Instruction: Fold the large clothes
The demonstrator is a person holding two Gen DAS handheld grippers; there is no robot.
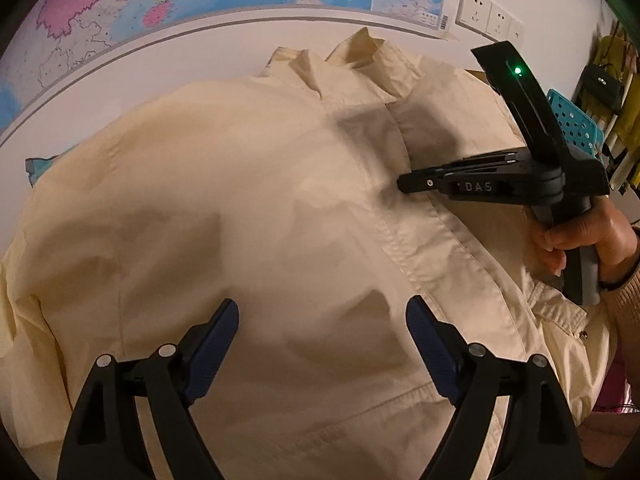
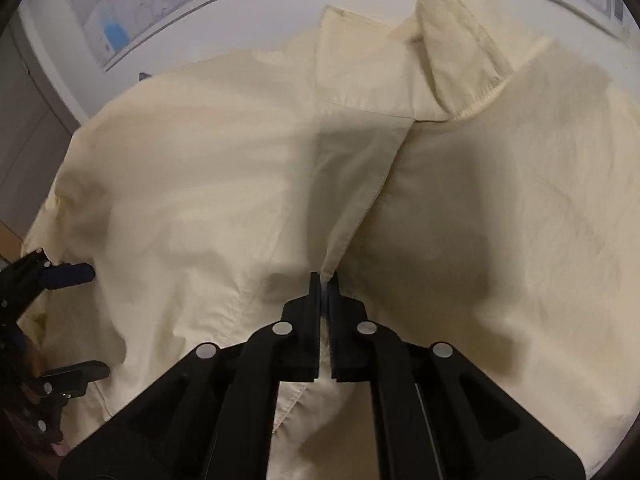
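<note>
Cream shirt point(image 2: 200, 184) placket pinched, right hand-held gripper point(image 2: 324, 284); left point(image 1: 322, 320) spread

Warm, dim indoor light; both views soft, slightly blurred. Grippers cast dark shadows on the shirt point(image 1: 248, 200). Strong fisheye bending with black vignette corners; green LED point(image 1: 517, 70) glares.

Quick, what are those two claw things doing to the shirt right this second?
Left gripper: jaws open, holding nothing, poised over the cream shirt.
Right gripper: jaws shut on the shirt's front placket edge.
</note>
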